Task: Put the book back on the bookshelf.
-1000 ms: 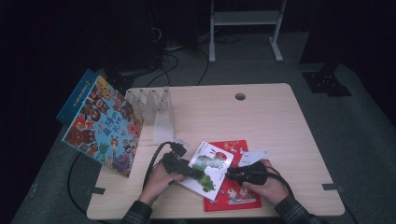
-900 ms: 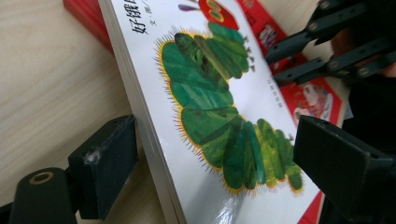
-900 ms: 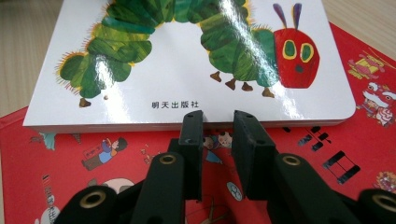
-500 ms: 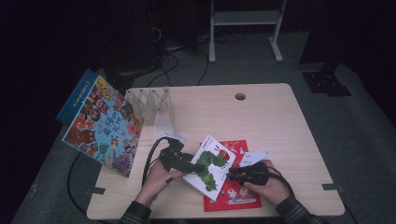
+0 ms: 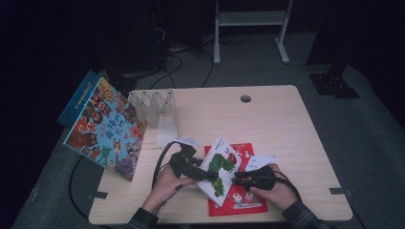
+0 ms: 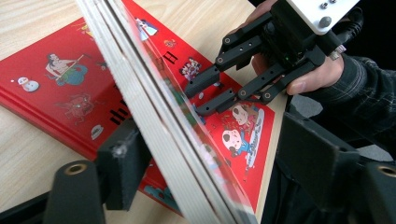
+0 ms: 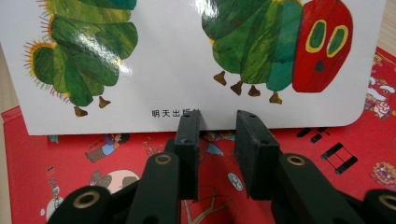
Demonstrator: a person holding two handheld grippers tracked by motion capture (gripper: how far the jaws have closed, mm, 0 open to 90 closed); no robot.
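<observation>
A white board book with a green caterpillar [image 5: 222, 164] stands tilted up over a red picture book [image 5: 241, 195] that lies flat near the table's front edge. My left gripper [image 5: 207, 176] straddles the white book's left edge. In the left gripper view the thick pages [image 6: 140, 93] lean on one pad while the other jaw stands clear, so the left gripper [image 6: 212, 135] is open. My right gripper [image 5: 235, 180] points at the book's opposite edge. Its jaws are a narrow gap apart, and its fingertips [image 7: 189, 121] meet the cover's lower edge [image 7: 187, 56], with nothing between them.
A large colourful picture book [image 5: 105, 129] leans upright at the table's left edge, with a blue book [image 5: 79, 98] behind it. A clear plastic rack [image 5: 155, 107] stands at the back left. The wooden table [image 5: 286, 133] has a cable hole [image 5: 245, 98].
The caterpillar book has risen from lying nearly flat on the red book to a steeper tilt. My left gripper has moved up and away with it. The right gripper has barely shifted.
</observation>
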